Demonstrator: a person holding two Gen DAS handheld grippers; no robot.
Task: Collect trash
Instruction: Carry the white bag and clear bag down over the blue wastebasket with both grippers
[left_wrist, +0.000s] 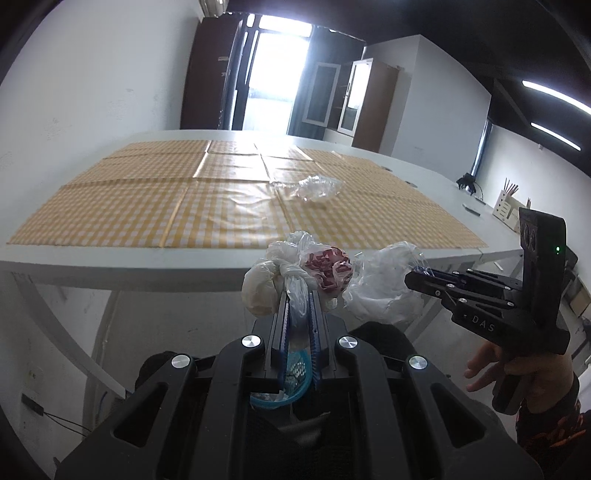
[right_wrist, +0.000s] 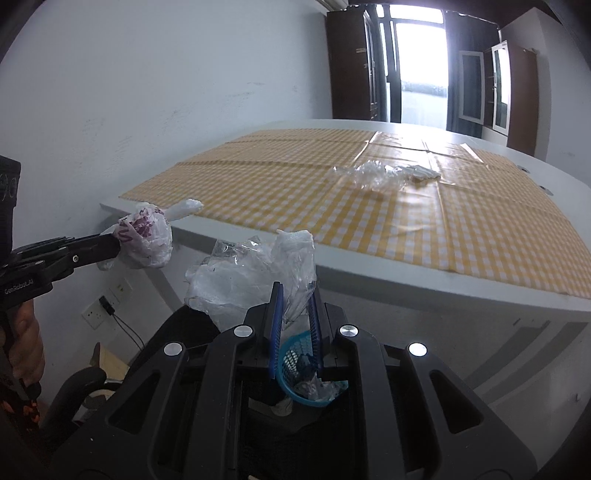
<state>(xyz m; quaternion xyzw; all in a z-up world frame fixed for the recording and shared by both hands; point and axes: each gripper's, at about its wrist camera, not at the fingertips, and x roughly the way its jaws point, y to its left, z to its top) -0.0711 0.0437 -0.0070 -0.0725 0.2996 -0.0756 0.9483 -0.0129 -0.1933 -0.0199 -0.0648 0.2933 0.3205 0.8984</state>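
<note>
Off the table (left_wrist: 110, 258), both grippers' fingers (narrow) pinch bags: knotted bag (left_wrist: 295, 273), clear bag (right_wrist: 251, 277).

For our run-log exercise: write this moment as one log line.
left gripper: shut on knotted bag | right gripper: shut on clear bag | blue basket: below | clear wrapper: on table

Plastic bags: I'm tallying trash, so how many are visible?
3: knotted bag in left gripper, crumpled bag in right gripper, clear bag on tablecloth. Others may be hidden.
</note>
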